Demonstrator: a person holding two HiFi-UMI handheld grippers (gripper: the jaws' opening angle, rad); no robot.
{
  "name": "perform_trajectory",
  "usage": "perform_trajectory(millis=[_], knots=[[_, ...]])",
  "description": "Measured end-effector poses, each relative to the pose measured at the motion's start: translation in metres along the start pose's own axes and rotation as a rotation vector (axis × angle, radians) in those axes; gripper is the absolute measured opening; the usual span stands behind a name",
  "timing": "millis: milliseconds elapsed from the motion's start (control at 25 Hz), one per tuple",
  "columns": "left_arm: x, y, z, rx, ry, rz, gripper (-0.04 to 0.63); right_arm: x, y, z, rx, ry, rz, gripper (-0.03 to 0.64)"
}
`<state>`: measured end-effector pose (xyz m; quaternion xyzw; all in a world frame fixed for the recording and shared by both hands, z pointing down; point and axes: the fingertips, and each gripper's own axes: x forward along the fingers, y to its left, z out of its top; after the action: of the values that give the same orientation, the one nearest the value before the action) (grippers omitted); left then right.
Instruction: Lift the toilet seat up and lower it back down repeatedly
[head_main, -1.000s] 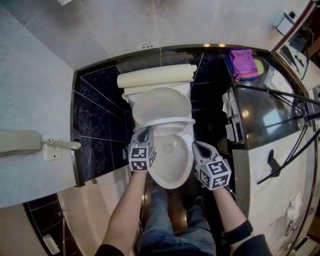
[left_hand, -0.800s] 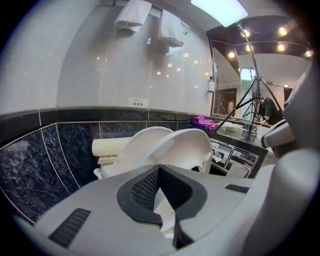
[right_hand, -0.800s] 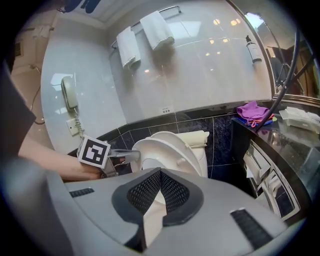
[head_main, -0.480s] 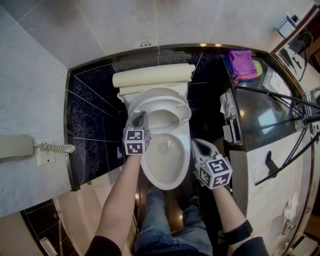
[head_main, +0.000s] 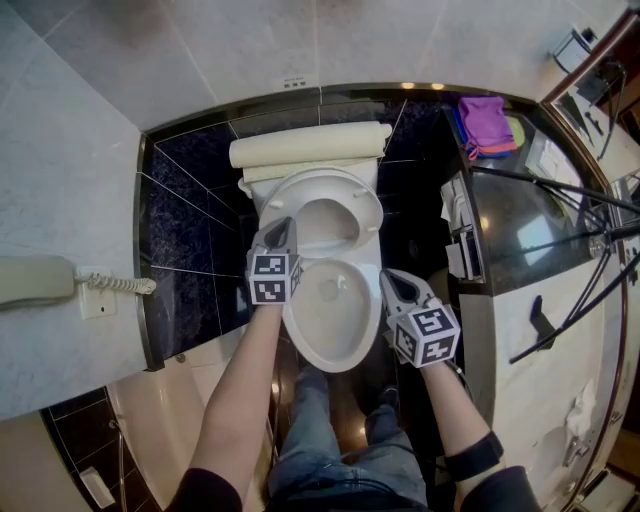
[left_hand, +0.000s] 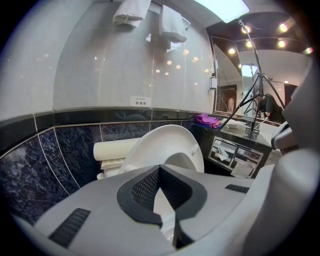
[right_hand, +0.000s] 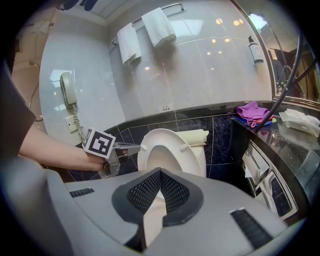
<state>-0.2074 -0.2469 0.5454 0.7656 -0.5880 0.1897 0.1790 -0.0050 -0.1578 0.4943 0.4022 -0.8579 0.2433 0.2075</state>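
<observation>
The left gripper (head_main: 280, 229), fingers together, touches the left edge of the tilted-up toilet seat (head_main: 322, 183); the right gripper (head_main: 390, 280), fingers together and empty, hangs beside the bowl (head_main: 335, 362)

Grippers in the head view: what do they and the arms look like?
Left gripper and right gripper: light grey, tapering to a point, black mesh-textured pads inside. Each carries a white cube with black square markers. Dark sleeves, forearms uncovered.
</observation>
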Motion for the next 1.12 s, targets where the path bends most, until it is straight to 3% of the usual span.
perform_trajectory(millis=[200,680,1120], knots=[[-0.051,-0.019,0.012,0.016,0.002,0.014,0.0,-0.02,0.007,0.009,-0.025,-0.001,0.018,0.012],[-0.244,-0.069,0.056,0.033,-0.062,0.119,0.0,-0.127,0.025,0.037,-0.092,-0.048,0.062,0.011],[-0.363,-0.111,0.051,-0.013,-0.133,0.168,0.0,-0.214,0.032,0.031,-0.143,-0.072,0.046,0.012]])
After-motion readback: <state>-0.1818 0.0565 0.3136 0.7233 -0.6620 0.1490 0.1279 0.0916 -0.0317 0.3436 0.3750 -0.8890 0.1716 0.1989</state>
